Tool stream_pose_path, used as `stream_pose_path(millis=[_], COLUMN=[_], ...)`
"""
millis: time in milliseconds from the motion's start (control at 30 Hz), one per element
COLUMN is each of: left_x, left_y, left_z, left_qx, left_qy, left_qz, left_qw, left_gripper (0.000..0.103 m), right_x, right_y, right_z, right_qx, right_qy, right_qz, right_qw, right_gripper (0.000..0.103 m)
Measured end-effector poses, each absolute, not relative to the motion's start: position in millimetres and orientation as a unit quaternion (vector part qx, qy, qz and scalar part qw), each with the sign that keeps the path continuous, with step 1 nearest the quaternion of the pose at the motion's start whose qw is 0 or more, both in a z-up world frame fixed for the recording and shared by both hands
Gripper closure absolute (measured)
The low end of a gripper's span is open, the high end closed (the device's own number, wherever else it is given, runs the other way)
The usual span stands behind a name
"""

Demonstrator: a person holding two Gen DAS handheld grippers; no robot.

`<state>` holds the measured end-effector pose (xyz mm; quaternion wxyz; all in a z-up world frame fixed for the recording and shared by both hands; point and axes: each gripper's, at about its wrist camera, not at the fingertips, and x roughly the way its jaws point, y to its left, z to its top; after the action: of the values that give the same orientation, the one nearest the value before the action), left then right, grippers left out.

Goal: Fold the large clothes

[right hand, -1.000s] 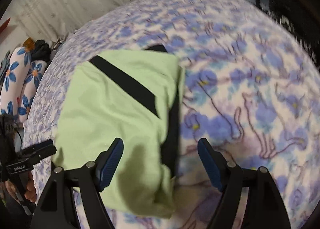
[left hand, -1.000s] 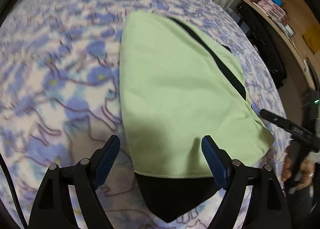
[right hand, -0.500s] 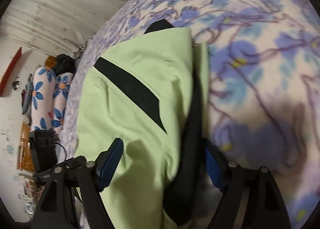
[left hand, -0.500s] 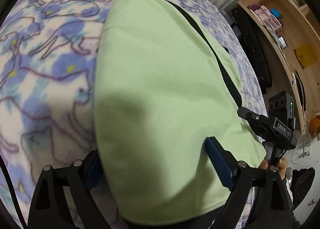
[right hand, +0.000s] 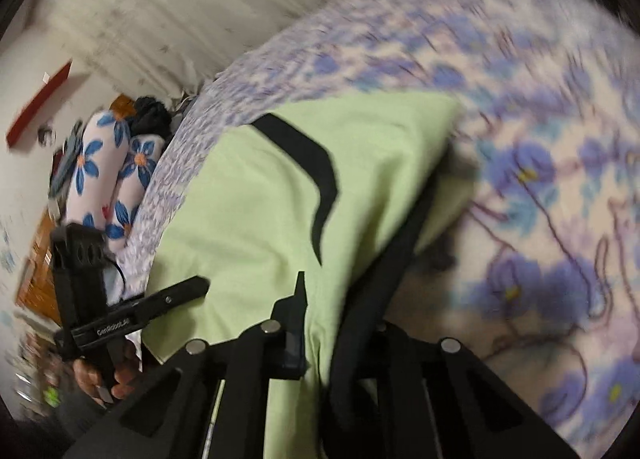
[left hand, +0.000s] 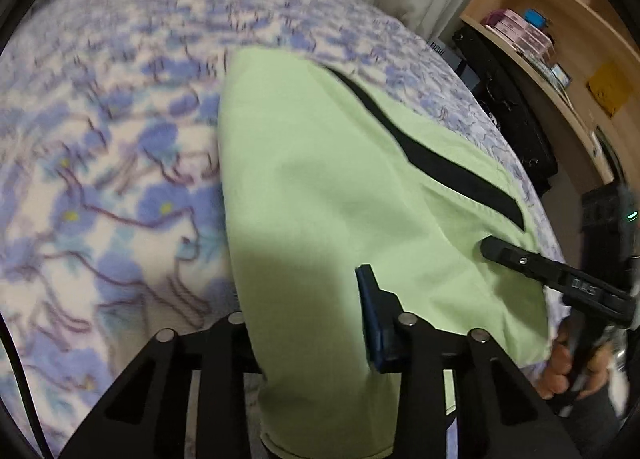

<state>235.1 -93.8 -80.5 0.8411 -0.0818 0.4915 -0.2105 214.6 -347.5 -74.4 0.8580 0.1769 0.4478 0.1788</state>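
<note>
garment: a light green garment [left hand: 320,195] with a black stripe [left hand: 436,155] lies folded on the flowered bedspread [left hand: 104,163], filling the middle and lower middle of both views; its near edge is bunched up between each pair of fingers.
left gripper [left hand: 308,339]: lower middle of the left wrist view; its jaws have just been closing and now pinch a thick fold of the green cloth. the blue pad [left hand: 370,319] presses the cloth from the right; the other finger is hidden behind the fabric.
right gripper [right hand: 320,331]: lower middle of the right wrist view; its jaws have just been closing and stand nearly together, clamped on the green cloth and its black edging [right hand: 372,291].
left view only: a wooden shelf [left hand: 568,35] with boxes at upper right, a black bag [left hand: 508,115] under it, and the right gripper entering from the right edge over the cloth's corner, with the person's hand [left hand: 576,363] below it.
right view only: a flowered pillow [right hand: 108,175] and a red strip [right hand: 40,103] on the wall at upper left, and the left gripper [right hand: 176,295] at lower left, held in a hand [right hand: 108,375].
blur: both views are smeared.
</note>
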Motion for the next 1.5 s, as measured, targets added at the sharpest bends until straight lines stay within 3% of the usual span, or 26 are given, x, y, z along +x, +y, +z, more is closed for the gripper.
stream_pose_path(millis=[233,500,833,1033,1300,1333,1400,1467,1500], left_x=[202,189,280,375,472,475,480,476,475], left_y=[-53,51,162,201,242,245,258,269,275], left_z=[-40,3,49,31,-67,-84,-113,-121,-123], left_qx=[-0.057,-0.055,-0.012,0.009,0.017,0.016,0.001,-0.009,-0.012], left_qy=[0.465,0.447,0.402,0.385,0.425,0.437,0.448,0.430,0.425], left_qz=[-0.207,-0.177,-0.139,-0.130,-0.109,-0.101,-0.080,-0.052,-0.036], left_qw=[0.859,0.875,0.905,0.914,0.898,0.893,0.891,0.901,0.905], left_gripper=[0.073,0.073,0.073,0.073,0.070,0.068,0.052,0.018,0.014], right_x=[190,193,291,385,477,486,492,496,497], right_y=[-293,-203,-96,-55,-21,-18,-18,-22,-26], right_z=[-34,6,38,19,-65,-82,-100,-110,-115], right_qx=[0.127,0.101,0.105,0.107,0.127,0.130,0.131,0.148,0.161], right_qy=[0.434,0.398,0.337,0.314,0.360,0.374,0.388,0.404,0.415], right_qz=[0.182,0.235,0.261,0.251,0.243,0.236,0.213,0.207,0.204], right_qw=[0.873,0.881,0.899,0.909,0.892,0.887,0.887,0.879,0.872], right_gripper=[0.093,0.093,0.093,0.093,0.093,0.092,0.086,0.073,0.067])
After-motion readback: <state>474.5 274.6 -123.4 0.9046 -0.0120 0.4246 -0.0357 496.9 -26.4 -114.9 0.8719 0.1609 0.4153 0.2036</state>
